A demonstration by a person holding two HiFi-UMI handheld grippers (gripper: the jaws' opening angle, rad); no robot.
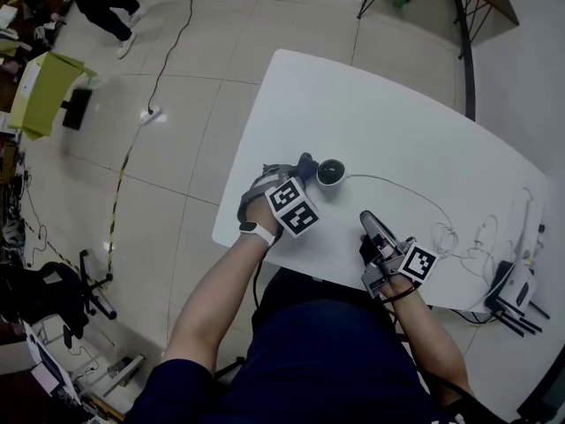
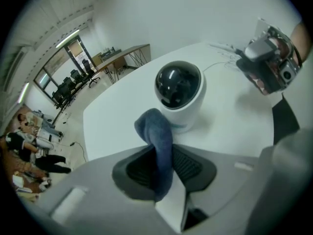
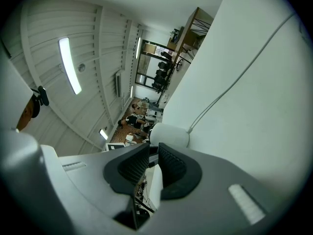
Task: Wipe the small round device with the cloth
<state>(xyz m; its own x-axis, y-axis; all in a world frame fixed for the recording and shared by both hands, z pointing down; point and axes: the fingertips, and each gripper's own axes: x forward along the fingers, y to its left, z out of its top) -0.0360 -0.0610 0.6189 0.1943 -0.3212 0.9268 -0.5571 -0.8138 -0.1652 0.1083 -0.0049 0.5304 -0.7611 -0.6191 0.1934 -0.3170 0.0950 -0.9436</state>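
Note:
The small round device (image 1: 331,173), a white body with a black dome, stands on the white table (image 1: 380,104). My left gripper (image 1: 304,168) is just left of it, pointing steeply down, shut on a dark blue cloth (image 1: 306,161). In the left gripper view the cloth (image 2: 157,143) sticks out from between the pads of the left gripper (image 2: 159,164), its folded tip beside the device (image 2: 178,89). My right gripper (image 1: 367,220) lies low near the table's front edge, aimed at the device (image 3: 168,135). In its own view the right gripper (image 3: 149,163) has its jaws narrowly apart, nothing between them.
A thin white cable (image 1: 402,188) runs from the device to a tangle of cords (image 1: 459,237) and a white router (image 1: 516,285) at the table's right end. The table's left edge drops to a tiled floor with cables (image 1: 124,162). A person (image 1: 106,3) stands far off.

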